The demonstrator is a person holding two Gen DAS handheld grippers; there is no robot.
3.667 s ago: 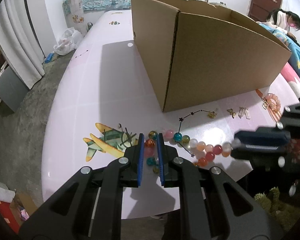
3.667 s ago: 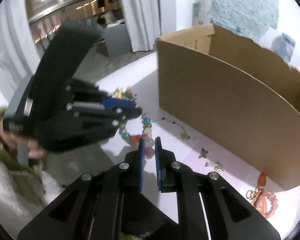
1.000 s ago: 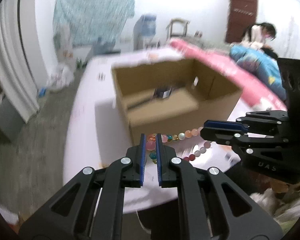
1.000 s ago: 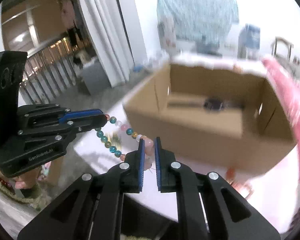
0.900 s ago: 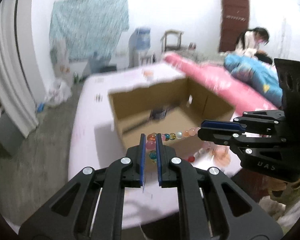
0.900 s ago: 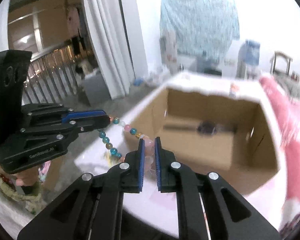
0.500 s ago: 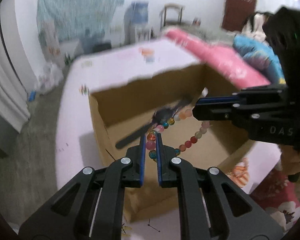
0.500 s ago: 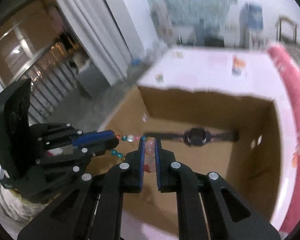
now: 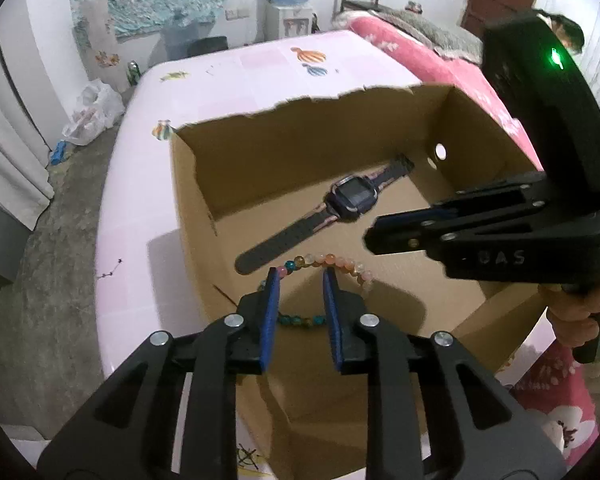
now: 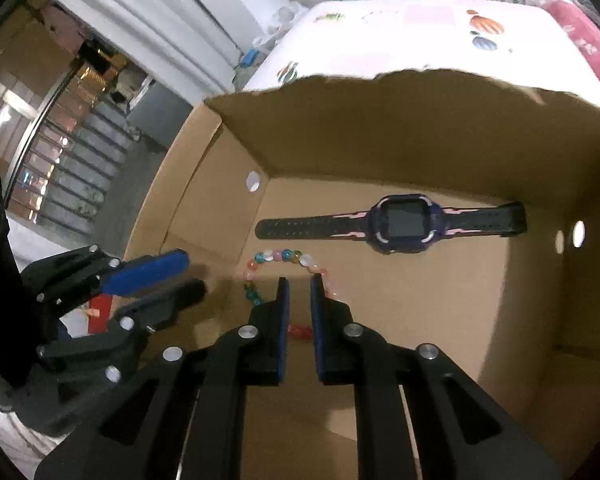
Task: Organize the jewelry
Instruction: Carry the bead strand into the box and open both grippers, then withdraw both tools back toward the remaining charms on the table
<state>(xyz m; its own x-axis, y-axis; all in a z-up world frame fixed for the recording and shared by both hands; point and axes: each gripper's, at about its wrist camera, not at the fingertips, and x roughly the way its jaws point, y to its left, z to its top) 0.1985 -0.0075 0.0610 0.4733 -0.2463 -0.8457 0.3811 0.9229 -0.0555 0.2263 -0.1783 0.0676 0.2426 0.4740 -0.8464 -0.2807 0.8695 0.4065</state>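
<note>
Left tool (image 9: 299,280): jaws opening, bead bracelet (image 9: 324,261) lying loose between them
Right tool (image 9: 374,236): over cardboard box (image 9: 204,184), at right
Box floor: bracelet, dark watch (image 9: 350,198) beyond it
Counter (image 9: 140,184): pink, carries box

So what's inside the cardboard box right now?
A dark watch lies flat on the cardboard box floor, beside a colourful bead bracelet. The tools cover the bracelet's near part.

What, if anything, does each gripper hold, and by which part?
Left gripper: nothing; its jaws are opening, pads clear of the bead necklace on the cardboard box floor. Right gripper: cannot tell.
</note>
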